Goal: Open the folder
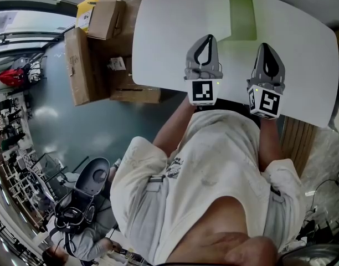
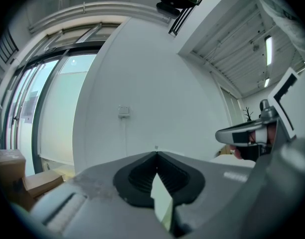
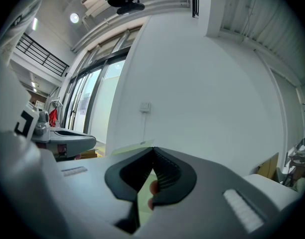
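Observation:
A pale green folder (image 1: 242, 16) lies at the far side of the white table (image 1: 308, 65), with its whitish cover (image 1: 180, 10) spread to the left. My left gripper (image 1: 209, 37) is at the cover's near edge. In the left gripper view its jaws (image 2: 156, 154) are shut, with a thin pale sheet (image 2: 162, 200) pinched between the pads. My right gripper (image 1: 265, 45) sits at the green part's near edge. It is also shut (image 3: 153, 150), with a pale green sheet (image 3: 141, 195) caught between its pads. Both grippers point level, side by side.
Cardboard boxes (image 1: 94, 54) are stacked on the floor left of the table. A dark chair-like frame (image 1: 91, 177) and a seated person (image 1: 86, 237) are at the lower left. A white wall (image 2: 142, 83) stands beyond the table, windows (image 2: 48, 108) to its left.

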`<state>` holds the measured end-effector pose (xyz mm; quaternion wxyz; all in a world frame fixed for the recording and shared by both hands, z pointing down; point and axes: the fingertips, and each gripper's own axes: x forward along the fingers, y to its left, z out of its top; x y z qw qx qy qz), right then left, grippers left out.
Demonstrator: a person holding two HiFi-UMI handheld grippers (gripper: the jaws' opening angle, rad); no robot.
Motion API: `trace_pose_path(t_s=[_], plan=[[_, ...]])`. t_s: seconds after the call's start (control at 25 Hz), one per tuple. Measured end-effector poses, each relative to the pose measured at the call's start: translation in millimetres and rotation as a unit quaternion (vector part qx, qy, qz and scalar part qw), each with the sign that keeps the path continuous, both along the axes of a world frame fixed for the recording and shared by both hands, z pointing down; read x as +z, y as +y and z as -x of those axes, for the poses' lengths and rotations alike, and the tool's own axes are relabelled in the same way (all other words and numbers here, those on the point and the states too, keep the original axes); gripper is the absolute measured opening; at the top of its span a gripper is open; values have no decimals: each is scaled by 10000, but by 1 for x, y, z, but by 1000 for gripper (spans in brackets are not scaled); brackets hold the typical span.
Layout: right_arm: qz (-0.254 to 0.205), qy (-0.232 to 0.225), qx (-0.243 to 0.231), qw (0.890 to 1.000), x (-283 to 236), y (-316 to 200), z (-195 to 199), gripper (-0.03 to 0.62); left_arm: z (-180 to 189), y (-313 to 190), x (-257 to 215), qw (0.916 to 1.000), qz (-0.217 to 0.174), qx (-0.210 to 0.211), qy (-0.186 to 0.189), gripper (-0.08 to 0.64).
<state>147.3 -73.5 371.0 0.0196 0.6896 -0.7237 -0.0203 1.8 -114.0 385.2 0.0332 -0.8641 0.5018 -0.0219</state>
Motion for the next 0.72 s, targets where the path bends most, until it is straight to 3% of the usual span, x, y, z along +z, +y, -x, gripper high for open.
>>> trace_pose_path(t_s=[0.72], plan=[[65,117,-38,9999,2,-3,5,1,2,-4,6,9999,101,-9,-25,5]])
